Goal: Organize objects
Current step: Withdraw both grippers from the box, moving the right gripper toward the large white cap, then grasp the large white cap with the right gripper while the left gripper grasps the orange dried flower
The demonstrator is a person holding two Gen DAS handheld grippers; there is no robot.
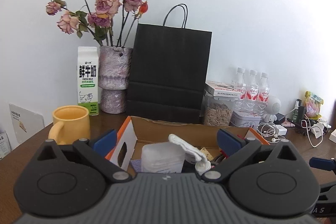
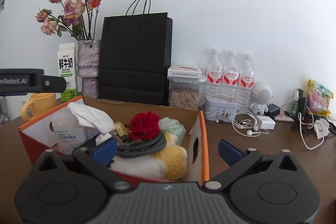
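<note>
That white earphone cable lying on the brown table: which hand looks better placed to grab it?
Probably the right. The right gripper is open with the tangled white earphone cable just ahead to its right. The left gripper, also open, faces the orange cardboard box, farther away.

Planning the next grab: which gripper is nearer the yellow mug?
Left. The left gripper has the yellow mug just beyond its left finger; the right gripper sits across the orange box from it.
</note>
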